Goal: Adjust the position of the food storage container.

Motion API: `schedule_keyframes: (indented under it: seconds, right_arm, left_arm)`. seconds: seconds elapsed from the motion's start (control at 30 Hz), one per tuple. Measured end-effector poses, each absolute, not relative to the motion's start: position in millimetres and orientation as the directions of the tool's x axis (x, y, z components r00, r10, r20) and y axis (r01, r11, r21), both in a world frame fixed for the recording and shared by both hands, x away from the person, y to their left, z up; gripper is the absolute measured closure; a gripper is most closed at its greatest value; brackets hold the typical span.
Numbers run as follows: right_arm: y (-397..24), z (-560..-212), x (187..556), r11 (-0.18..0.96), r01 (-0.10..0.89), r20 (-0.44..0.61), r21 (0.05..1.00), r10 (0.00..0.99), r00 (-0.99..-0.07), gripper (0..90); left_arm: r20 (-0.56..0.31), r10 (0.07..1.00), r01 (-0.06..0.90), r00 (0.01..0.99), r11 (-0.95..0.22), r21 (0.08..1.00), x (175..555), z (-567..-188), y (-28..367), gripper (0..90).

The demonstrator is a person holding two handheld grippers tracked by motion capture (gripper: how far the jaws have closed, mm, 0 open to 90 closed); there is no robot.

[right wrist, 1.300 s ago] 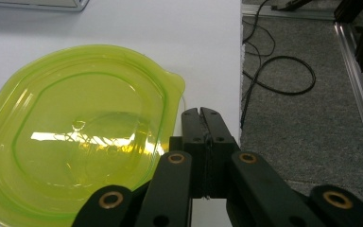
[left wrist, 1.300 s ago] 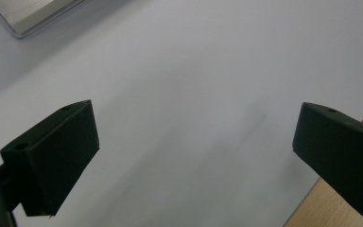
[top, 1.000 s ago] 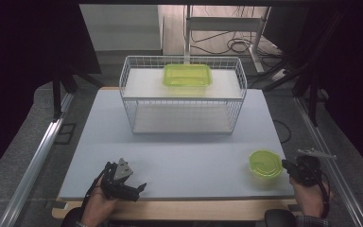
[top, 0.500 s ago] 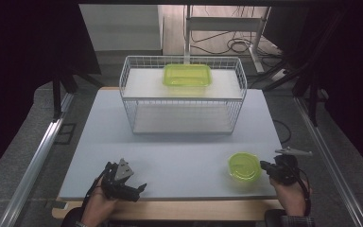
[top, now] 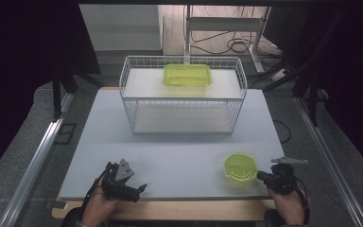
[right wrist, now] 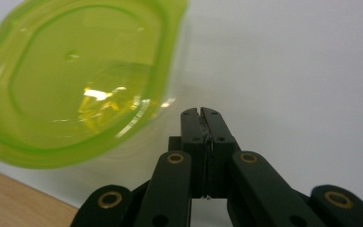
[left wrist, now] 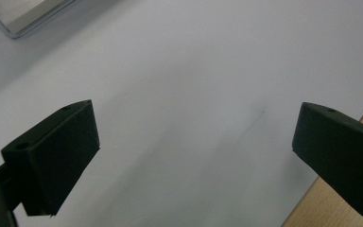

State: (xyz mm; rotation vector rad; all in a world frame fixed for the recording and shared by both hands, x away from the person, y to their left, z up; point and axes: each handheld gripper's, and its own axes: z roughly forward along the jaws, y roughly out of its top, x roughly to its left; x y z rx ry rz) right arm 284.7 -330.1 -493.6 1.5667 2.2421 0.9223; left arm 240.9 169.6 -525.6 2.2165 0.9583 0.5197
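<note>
A small round lime-green plastic bowl (top: 240, 168) sits on the white table (top: 170, 142) near its front right corner. My right gripper (top: 261, 176) lies just to its right with the jaws pressed together, empty. In the right gripper view the shut tips (right wrist: 201, 112) sit close beside the bowl's rim (right wrist: 75, 85); I cannot tell whether they touch it. My left gripper (top: 139, 190) rests low at the front left of the table. Its jaws stand wide apart (left wrist: 194, 142) over bare tabletop.
A white wire basket (top: 123, 85) stands at the back middle of the table, and a rectangular lime-green container (top: 187, 74) lies on its upper shelf. The table's wooden front edge (left wrist: 340, 208) runs close under both hands. Cables lie on the floor behind.
My right gripper has moved left along the table's front, and the green bowl has shifted left with it. The left gripper has stayed put.
</note>
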Motion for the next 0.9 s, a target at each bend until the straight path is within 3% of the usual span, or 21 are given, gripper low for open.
schedule_keyframes:
  seconds: [0.9]
  right_arm:
    - [-249, -511, 321, 0.294, 0.738, 0.328, 0.607, 0.754, -0.569, 88.4]
  left_arm:
    - [0.101, 0.744, 0.490, 0.661, -0.530, 0.692, 242, -527, 167, 1.0]
